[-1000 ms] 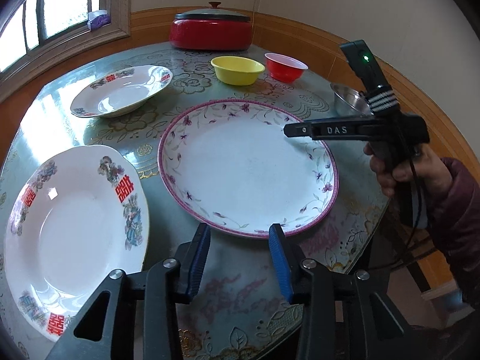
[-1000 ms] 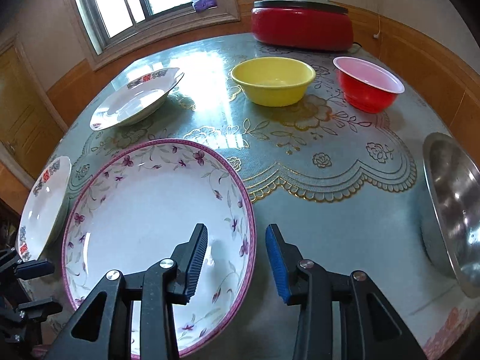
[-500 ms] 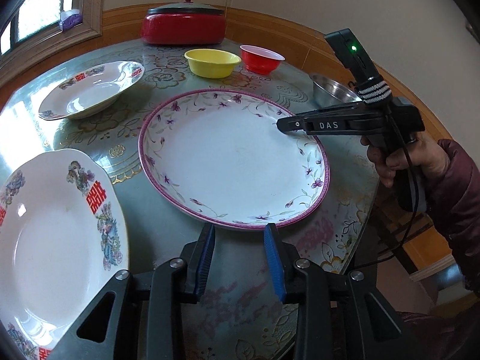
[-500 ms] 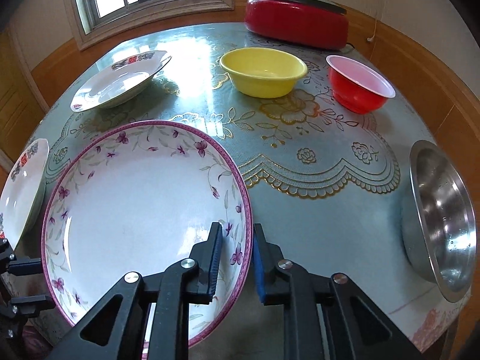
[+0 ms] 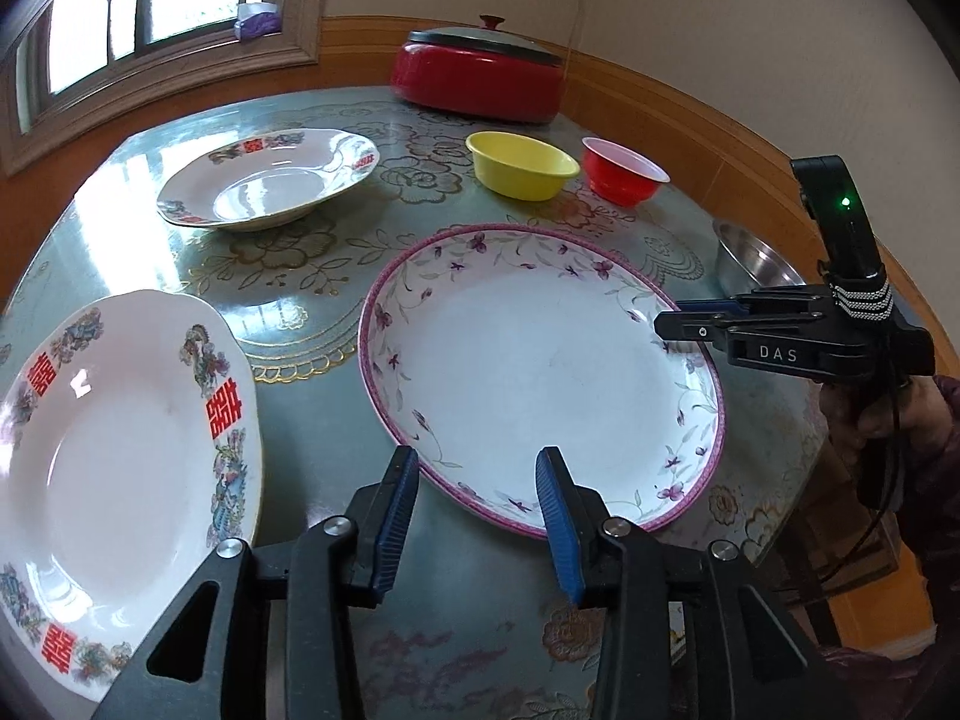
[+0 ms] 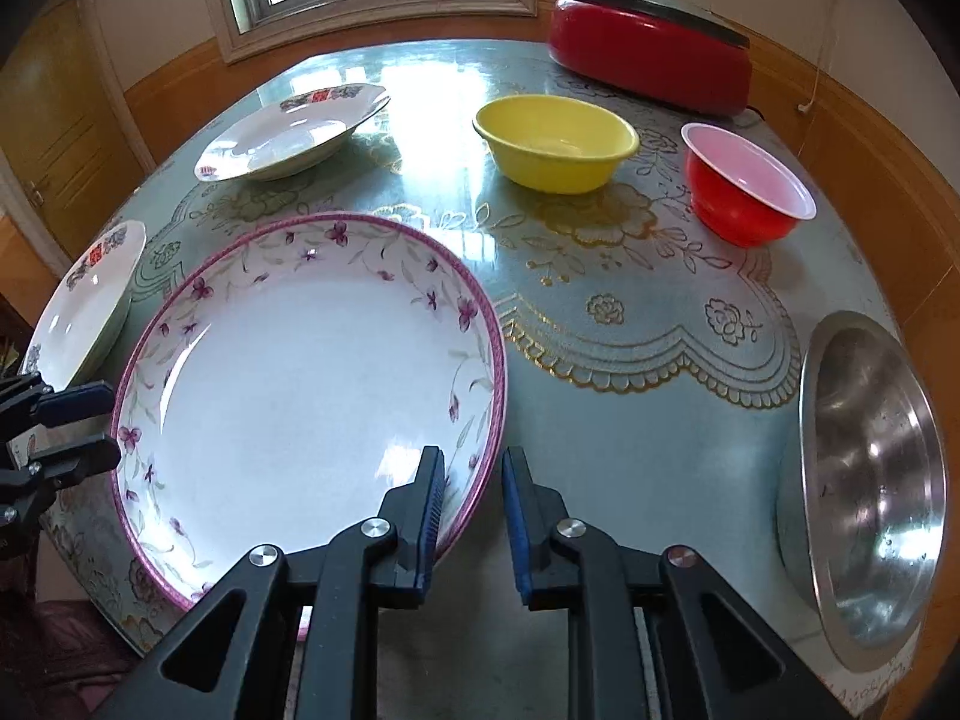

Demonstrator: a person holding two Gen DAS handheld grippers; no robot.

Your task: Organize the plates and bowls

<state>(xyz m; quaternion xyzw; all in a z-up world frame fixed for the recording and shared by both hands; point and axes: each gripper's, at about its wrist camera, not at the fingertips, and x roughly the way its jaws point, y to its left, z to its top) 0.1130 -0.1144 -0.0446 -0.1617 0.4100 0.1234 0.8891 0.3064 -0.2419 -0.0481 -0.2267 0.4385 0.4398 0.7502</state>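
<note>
on the round patterned worktop (image 6: 630, 360) the big floral plate (image 5: 540, 372) lies in the middle, and both tongs have closed in on it since a second ago. the right tongs (image 6: 474, 480), which stood wide and clear of the plate a second back, have narrowed around its near right rim; the rim sits between the blue pads, though a sliver of gap shows on the outer side, so i cannot tell whether they truly pinch it. the left tongs (image 5: 477, 480) are opening at this moment, straddling the plate's near edge without pressing on it. the view has also tilted somewhat. this looks like a two-sided lift being set up, probably to carry the floral plate toward the other plates: one red-lettered plate (image 5: 120, 450) lies at the left edge, a second (image 5: 270, 180) farther back. the yellow bowl (image 6: 555, 141), red bowl (image 6: 747, 186) and steel bowl (image 6: 870, 480) wait untouched on the right.
</note>
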